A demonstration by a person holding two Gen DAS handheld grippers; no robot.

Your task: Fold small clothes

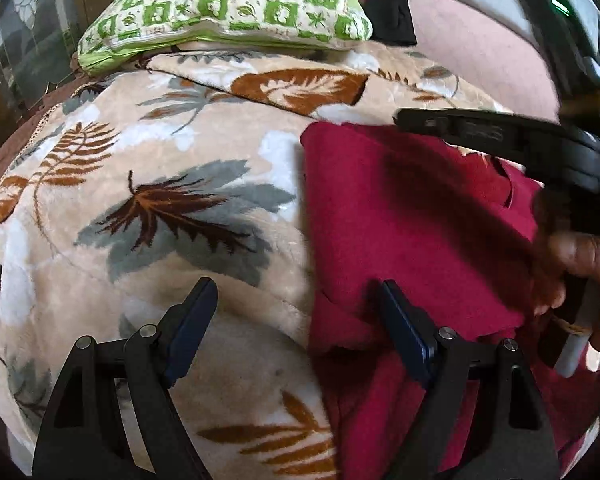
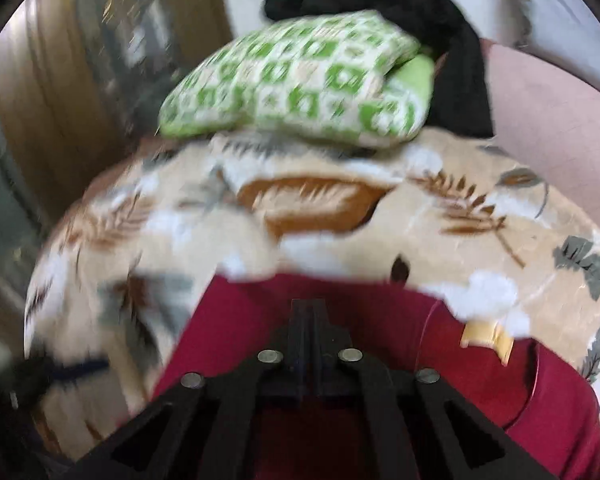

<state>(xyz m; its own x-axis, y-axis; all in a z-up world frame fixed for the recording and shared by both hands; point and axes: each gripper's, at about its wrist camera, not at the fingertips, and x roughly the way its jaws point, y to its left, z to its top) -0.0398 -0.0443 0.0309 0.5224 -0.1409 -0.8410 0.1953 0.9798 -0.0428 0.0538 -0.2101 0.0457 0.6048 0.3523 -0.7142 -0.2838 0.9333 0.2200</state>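
Note:
A dark red garment (image 1: 412,232) lies on a beige leaf-print blanket (image 1: 160,200). My left gripper (image 1: 296,312) is open just above the blanket, its right finger over the garment's left edge. The right gripper (image 1: 452,128) shows in the left wrist view as a black bar over the garment's far edge, with a hand behind it. In the right wrist view my right gripper (image 2: 309,312) has its fingers pressed together above the red garment (image 2: 380,320); no cloth shows between them. A beige label (image 2: 486,338) sits on the garment. This view is blurred.
A green and white patterned pillow (image 1: 228,4) lies at the far end of the blanket, with a black cloth (image 1: 388,4) behind it. A pink surface (image 1: 480,52) is at the far right. Wooden furniture (image 2: 60,80) stands on the left.

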